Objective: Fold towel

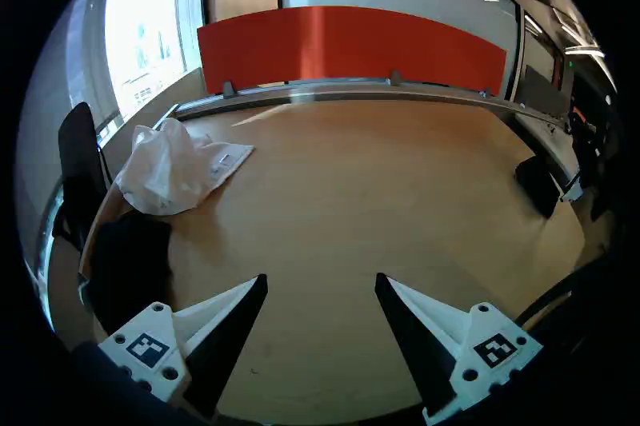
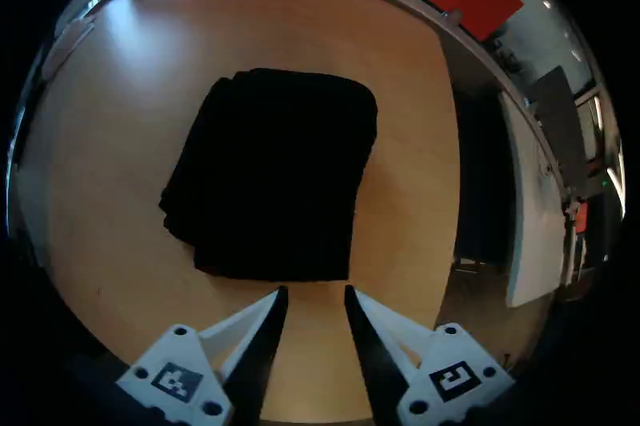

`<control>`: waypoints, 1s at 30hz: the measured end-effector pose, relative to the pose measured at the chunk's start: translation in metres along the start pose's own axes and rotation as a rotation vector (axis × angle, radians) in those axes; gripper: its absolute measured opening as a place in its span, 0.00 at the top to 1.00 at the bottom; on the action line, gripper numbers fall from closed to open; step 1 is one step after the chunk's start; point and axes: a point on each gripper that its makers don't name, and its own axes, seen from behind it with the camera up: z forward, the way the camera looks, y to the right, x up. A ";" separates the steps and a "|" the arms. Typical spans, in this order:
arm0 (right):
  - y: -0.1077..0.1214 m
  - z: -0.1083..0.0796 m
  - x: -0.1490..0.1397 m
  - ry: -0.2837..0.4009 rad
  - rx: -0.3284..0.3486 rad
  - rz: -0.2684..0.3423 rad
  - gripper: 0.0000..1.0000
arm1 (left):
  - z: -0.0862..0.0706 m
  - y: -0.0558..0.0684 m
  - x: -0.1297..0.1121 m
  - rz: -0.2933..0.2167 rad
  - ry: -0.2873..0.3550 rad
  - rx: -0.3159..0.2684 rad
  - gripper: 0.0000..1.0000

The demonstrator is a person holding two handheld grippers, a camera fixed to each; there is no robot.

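In the right gripper view a black towel (image 2: 276, 174) lies folded into a thick rectangle on the wooden table (image 2: 104, 106). My right gripper (image 2: 314, 292) hovers just short of the towel's near edge, its fingers a narrow gap apart with nothing between them. In the left gripper view my left gripper (image 1: 320, 278) is wide open over bare table (image 1: 360, 186), holding nothing. A dark, cloth-like shape (image 1: 128, 262) lies at the table's left edge beside the left finger; I cannot tell whether it is the same towel.
A crumpled white cloth heap (image 1: 172, 166) sits at the far left of the table. A red partition (image 1: 352, 46) runs along the back edge. A black chair (image 1: 80, 158) stands at the left, and a white desk (image 2: 532, 218) beyond the table's right side.
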 end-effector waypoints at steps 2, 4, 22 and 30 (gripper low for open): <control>-0.002 -0.001 0.002 0.010 0.003 0.014 0.20 | 0.001 0.001 0.000 0.000 0.001 -0.003 0.00; -0.004 -0.003 0.003 0.019 0.004 0.027 0.14 | 0.001 0.002 0.001 0.000 0.002 -0.007 0.00; -0.016 -0.010 0.020 0.124 0.016 0.251 0.14 | 0.005 -0.001 0.008 -0.013 0.016 -0.010 0.00; -0.028 -0.011 0.030 0.182 0.035 0.418 0.14 | 0.007 -0.002 0.013 -0.016 0.023 -0.006 0.00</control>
